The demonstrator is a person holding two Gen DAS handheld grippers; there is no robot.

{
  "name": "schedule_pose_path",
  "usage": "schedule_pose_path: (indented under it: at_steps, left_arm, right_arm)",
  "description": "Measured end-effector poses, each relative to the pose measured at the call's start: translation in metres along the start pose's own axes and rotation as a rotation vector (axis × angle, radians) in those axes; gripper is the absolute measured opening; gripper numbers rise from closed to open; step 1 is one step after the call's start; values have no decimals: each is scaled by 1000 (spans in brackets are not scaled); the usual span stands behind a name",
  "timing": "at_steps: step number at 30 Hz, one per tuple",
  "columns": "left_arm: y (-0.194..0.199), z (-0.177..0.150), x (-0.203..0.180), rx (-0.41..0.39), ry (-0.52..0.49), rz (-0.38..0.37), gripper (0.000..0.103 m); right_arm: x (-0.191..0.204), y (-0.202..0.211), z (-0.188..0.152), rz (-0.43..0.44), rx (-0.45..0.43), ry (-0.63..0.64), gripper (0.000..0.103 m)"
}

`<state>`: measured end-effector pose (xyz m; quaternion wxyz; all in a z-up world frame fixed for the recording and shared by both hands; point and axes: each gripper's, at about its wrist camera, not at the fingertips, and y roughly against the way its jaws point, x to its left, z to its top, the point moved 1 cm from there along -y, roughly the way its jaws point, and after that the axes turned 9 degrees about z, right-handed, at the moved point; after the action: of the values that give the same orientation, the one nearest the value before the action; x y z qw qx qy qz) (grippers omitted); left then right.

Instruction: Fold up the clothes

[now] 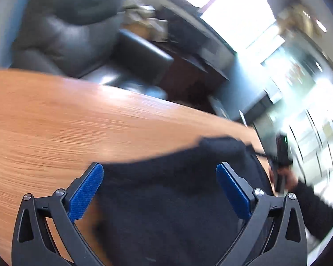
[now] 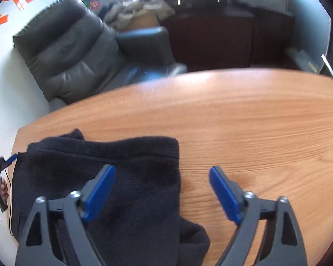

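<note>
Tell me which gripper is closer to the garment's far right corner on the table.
Right. The right gripper hangs open just near of that corner of the dark garment; the left gripper, also open, is above its opposite side.

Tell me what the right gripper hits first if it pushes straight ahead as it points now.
Probably the dark fleece garment, near its right edge, or the bare wooden table beside it. The right gripper straddles that edge, open; depth is unclear.

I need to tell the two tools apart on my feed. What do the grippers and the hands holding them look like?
Both look alike: the left gripper and right gripper have dark grey, triangular cut-out linkages with silver pivot screws, and their fingers carry ribbed blue pads. In the right wrist view, a thin black cable hangs beside the bare hand. A dark sleeve covers the right arm.
</note>
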<state>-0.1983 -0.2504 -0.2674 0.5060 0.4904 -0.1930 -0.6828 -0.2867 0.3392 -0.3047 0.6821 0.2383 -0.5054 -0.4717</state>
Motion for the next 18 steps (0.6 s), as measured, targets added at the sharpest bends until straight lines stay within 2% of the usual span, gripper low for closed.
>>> schedule_pose_path:
  at_steps: [1, 2, 4, 5, 7, 9, 13, 15, 18]
  left_arm:
    - [-6, 4, 9, 24, 35, 2, 103]
    - [-13, 5, 15, 52, 54, 5, 103]
    - [-26, 5, 18, 91, 60, 7, 102]
    - [-29, 4, 15, 93, 43, 2, 103]
    - [-32, 2, 8, 113, 33, -21, 103]
    - [-33, -3, -1, 123, 17, -44, 102]
    - [-17, 0, -21, 81, -57, -101, 102]
    - [-9, 8, -30, 52, -88, -117, 102]
    - [-8, 13, -37, 38, -100, -102, 102]
  right_arm:
    - [-2, 0, -2, 7, 0, 1, 80]
    - [-3, 1, -4, 13, -1, 4, 70]
    - [-4, 2, -9, 22, 6, 18, 34]
    - [0, 3, -12, 16, 8, 55, 11]
    - [12, 5, -17, -2, 1, 133, 8]
    - [20, 16, -14, -18, -60, 166, 6]
    - [25, 70, -17, -28, -253, 186, 6]
    - [19, 86, -33, -46, -282, 192, 6]
    - [-6, 51, -39, -143, -142, 174, 7]
